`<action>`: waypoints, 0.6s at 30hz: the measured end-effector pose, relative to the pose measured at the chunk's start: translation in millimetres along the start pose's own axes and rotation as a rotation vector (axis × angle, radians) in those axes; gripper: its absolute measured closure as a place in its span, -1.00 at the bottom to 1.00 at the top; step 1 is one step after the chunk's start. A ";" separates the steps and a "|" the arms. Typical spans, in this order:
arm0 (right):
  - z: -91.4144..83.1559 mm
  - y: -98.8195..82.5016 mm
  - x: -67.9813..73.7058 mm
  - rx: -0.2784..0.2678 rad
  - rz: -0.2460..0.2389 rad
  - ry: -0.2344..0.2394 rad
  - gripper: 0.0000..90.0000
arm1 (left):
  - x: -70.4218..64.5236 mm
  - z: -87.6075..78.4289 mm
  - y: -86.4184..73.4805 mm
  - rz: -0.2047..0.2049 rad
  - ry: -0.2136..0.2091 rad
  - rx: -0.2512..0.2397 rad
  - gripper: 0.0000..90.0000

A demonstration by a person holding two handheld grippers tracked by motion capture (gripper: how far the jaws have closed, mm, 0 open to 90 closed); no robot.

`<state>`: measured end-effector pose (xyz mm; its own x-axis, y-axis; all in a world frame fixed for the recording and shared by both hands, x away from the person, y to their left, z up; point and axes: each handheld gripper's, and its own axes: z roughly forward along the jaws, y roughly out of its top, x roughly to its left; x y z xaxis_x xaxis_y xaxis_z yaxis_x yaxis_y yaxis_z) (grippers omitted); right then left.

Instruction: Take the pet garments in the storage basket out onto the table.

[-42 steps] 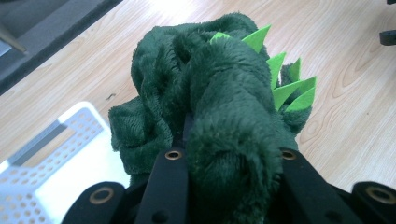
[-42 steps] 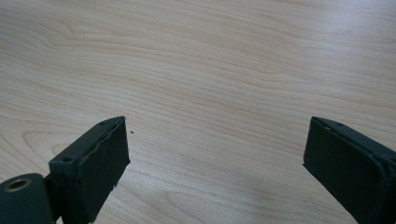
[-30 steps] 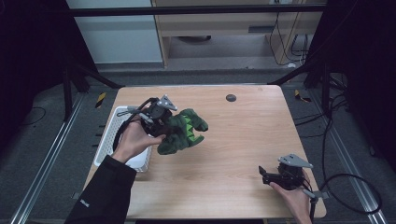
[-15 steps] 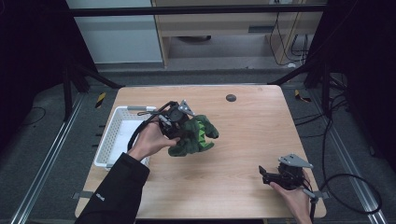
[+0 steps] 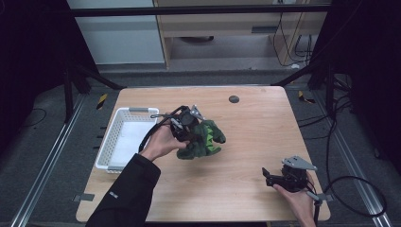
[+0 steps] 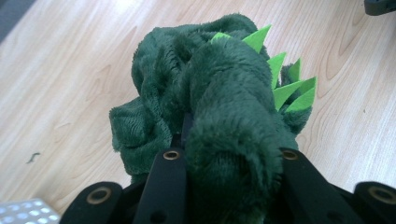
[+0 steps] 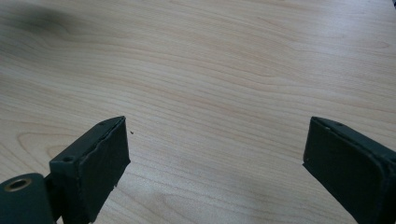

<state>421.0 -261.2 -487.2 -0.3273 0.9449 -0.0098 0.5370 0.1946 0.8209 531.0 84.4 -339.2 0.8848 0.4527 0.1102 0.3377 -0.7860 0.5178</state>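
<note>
The green plush dinosaur (image 5: 202, 139) is seen at the centre of the high view, clamped in the left gripper (image 5: 189, 126) over the table (image 5: 246, 123). It is judged light, soft and compressible; a thick fold is best pinched. The right gripper (image 7: 215, 154) is held agape, empty. No writing is legible.

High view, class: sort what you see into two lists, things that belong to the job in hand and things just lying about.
In the job:
- green plush dinosaur, clamped in the left tool
- white basket, beside it on the table

Lying about:
- right tool, open, resting apart at the table's near right corner
- small dark disc near the far edge
</note>
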 end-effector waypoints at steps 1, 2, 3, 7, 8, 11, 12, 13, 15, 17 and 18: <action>0.0 0.0 0.0 0.000 0.000 0.000 -0.85 | 0.0 0.0 0.0 0.000 0.000 0.000 0.66; 0.2 0.0 0.0 0.000 -0.001 -0.001 -0.85 | 0.5 4.4 1.2 0.002 -0.004 0.003 0.66; 0.2 0.0 0.0 0.000 0.000 -0.001 -0.85 | 0.5 6.6 1.8 0.004 -0.007 0.002 0.66; -0.1 0.1 -0.1 -0.004 -0.002 -0.002 -0.85 | -0.5 12.7 3.8 0.016 -0.017 0.009 0.66; -0.8 0.3 0.1 -0.007 0.000 -0.003 -0.85 | -1.1 14.9 4.5 0.019 -0.019 0.014 0.66; -1.1 0.5 -0.1 -0.015 -0.002 -0.005 -0.84 | -0.9 24.2 4.3 0.015 -0.036 0.012 0.66; -1.5 0.6 0.1 -0.015 0.000 -0.006 -0.84 | -0.7 26.5 3.8 0.014 -0.041 0.015 0.66; -1.6 0.7 0.1 -0.017 -0.001 -0.007 -0.84 | -0.3 28.9 3.1 0.014 -0.043 0.017 0.66; -1.5 0.6 -0.4 -0.023 -0.006 -0.012 -0.84 | 0.0 33.4 1.7 0.014 -0.048 0.025 0.66; -1.9 0.7 -0.3 -0.026 -0.003 -0.014 -0.84 | -0.1 37.8 -0.1 0.013 -0.056 0.033 0.65; -2.1 0.8 -0.3 -0.030 -0.003 -0.014 -0.84 | -0.4 40.0 -1.0 0.013 -0.059 0.032 0.65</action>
<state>419.9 -261.9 -485.3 -0.3176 0.9480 -0.0204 0.5122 0.1896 0.8377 543.2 68.1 -373.7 0.9061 0.4179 0.0659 0.3356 -0.8048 0.4895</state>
